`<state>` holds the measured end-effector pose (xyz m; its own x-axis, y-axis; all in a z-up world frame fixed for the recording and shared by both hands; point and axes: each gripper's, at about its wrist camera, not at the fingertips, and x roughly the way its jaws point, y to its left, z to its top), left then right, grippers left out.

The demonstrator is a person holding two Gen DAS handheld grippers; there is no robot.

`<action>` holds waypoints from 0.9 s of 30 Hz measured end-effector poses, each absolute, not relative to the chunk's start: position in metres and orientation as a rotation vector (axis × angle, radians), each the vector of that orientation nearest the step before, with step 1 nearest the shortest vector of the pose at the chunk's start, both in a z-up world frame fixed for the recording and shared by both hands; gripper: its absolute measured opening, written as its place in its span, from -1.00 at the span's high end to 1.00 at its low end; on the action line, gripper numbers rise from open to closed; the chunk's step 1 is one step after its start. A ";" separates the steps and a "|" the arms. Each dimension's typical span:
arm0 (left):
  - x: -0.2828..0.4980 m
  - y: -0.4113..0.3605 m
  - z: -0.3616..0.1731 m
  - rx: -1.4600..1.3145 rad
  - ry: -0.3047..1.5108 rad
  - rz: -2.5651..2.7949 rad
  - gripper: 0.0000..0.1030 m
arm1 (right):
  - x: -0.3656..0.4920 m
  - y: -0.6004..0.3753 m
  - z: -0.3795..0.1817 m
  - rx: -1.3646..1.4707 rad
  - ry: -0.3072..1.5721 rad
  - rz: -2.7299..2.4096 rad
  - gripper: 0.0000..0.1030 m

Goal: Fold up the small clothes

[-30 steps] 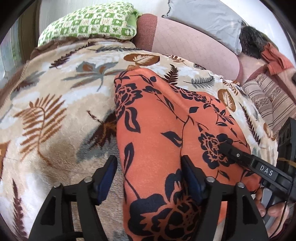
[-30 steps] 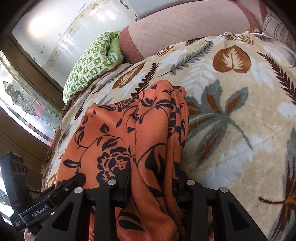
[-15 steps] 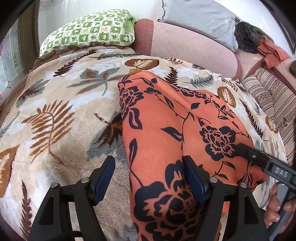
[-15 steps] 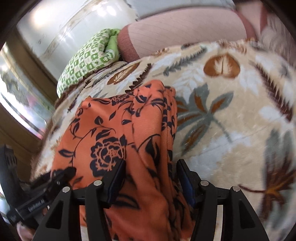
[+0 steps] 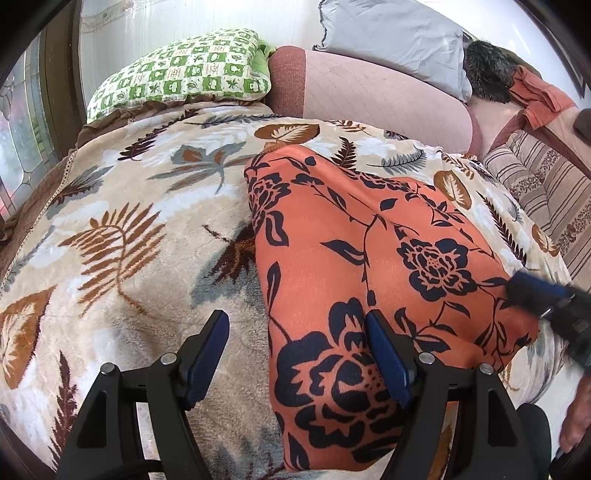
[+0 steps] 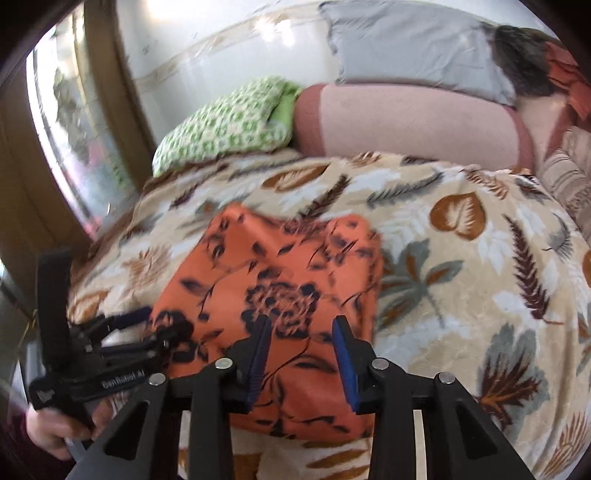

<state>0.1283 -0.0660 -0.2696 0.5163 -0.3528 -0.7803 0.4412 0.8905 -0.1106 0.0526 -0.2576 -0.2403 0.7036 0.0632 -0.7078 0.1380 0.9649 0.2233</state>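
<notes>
An orange cloth with dark flowers (image 5: 354,258) lies folded lengthwise on the leaf-patterned blanket (image 5: 129,221). My left gripper (image 5: 295,354) is open low over the cloth's near left edge; its right finger is over the cloth and its left finger over the bare blanket. In the right wrist view, which is blurred, the cloth (image 6: 280,280) lies below my right gripper (image 6: 301,350). Its jaws are closing with a gap still between them, and the pads press on nothing. The left gripper (image 6: 155,328) shows at the cloth's left side, and the right gripper (image 5: 532,295) at the cloth's right corner.
A green checked pillow (image 5: 184,77), a pink bolster (image 5: 369,92) and a grey pillow (image 5: 391,33) line the back of the bed. Striped cushions (image 5: 546,195) and a dark furry item with orange cloth sit at the right. A window is at the left.
My right gripper let go of the cloth's fold, rose and rolled away from it. The cloth now lies flatter. The left gripper kept open and barely shifted.
</notes>
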 end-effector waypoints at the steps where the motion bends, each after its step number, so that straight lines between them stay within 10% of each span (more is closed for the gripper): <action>1: 0.128 -0.065 -0.270 0.108 0.910 -0.478 -0.51 | 0.056 -0.253 -0.250 0.252 0.830 -0.042 0.38; 27: 0.139 -0.058 -0.268 0.139 0.909 -0.493 -0.61 | 0.207 -0.303 -0.294 0.367 1.064 -0.135 0.44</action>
